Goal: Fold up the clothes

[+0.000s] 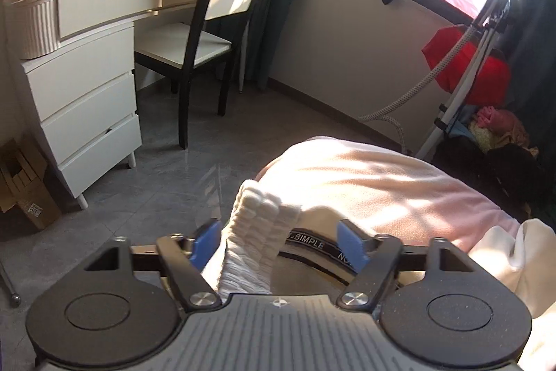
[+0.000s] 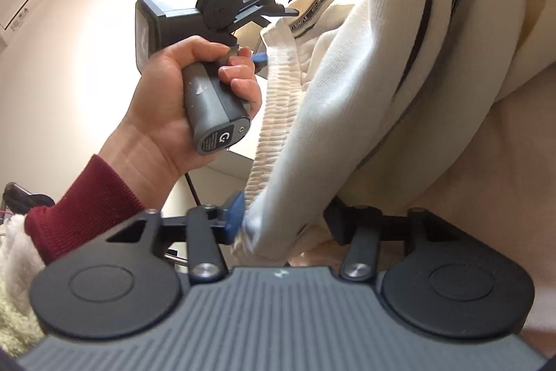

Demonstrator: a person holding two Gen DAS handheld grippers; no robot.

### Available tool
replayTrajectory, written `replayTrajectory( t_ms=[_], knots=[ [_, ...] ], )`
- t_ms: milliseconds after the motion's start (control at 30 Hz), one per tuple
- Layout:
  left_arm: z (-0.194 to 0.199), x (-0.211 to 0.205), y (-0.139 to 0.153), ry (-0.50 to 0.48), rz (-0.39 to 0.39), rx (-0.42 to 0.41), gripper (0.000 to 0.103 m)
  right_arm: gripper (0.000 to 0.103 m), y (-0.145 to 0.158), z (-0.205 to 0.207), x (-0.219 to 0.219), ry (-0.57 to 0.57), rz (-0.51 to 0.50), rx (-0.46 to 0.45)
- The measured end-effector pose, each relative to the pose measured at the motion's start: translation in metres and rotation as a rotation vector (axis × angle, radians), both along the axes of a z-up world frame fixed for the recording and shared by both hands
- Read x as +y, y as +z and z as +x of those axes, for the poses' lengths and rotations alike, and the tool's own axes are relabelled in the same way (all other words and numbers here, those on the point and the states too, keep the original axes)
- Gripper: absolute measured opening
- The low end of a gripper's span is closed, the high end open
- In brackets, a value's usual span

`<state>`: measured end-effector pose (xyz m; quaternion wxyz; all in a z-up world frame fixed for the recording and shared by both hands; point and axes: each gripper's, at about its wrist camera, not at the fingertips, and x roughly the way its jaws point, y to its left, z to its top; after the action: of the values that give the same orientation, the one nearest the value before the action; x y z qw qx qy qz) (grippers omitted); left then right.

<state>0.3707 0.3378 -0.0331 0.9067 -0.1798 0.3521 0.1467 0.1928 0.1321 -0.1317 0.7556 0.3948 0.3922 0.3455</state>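
Note:
A cream garment (image 2: 365, 86) with a ribbed elastic waistband (image 1: 257, 232) and black lettered tape hangs between both grippers. In the left wrist view my left gripper (image 1: 278, 246) has its blue pads wide apart, with the waistband lying loosely between them above a pink blanket (image 1: 382, 183). In the right wrist view my right gripper (image 2: 281, 221) has the garment's corner between its fingers; the right finger is hidden behind cloth. The left gripper (image 2: 257, 33) shows there too, held in a hand at the waistband's far end.
A white dresser (image 1: 87, 99) with drawers and a black-and-white chair (image 1: 215, 33) stand on the grey tiled floor to the left. A garment steamer stand (image 1: 465, 86) with red cloth is by the window. A cardboard box (image 1: 24, 183) sits at far left.

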Motion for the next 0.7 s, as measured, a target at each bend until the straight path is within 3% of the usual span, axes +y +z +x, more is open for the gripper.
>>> replayTrajectory(
  t_ms=[33,67,200,333,467,600,700],
  knots=[
    [-0.011,-0.002,0.008,0.017,0.001,-0.019,0.088,0.096,0.007,-0.008,-0.005,-0.003,-0.014,-0.023],
    [-0.021,-0.007,0.015,0.012,-0.003,-0.023,0.088,0.098,0.016,-0.016,-0.010,-0.005,-0.034,-0.050],
    [-0.064,-0.032,0.043,-0.026,-0.003,-0.049,0.089,0.097,0.057,-0.050,-0.036,0.000,-0.178,-0.191],
    [-0.120,-0.079,0.075,-0.122,0.057,-0.124,0.096,0.097,0.107,-0.076,-0.072,-0.073,-0.338,-0.346],
    [-0.177,-0.133,0.099,-0.213,0.112,-0.214,0.097,0.097,0.144,-0.103,-0.133,-0.164,-0.423,-0.458],
    [-0.217,-0.185,0.113,-0.286,0.202,-0.281,0.101,0.097,0.167,-0.128,-0.183,-0.258,-0.485,-0.529],
    [-0.227,-0.219,0.114,-0.332,0.229,-0.286,0.101,0.096,0.163,-0.137,-0.211,-0.326,-0.557,-0.549]
  ],
)
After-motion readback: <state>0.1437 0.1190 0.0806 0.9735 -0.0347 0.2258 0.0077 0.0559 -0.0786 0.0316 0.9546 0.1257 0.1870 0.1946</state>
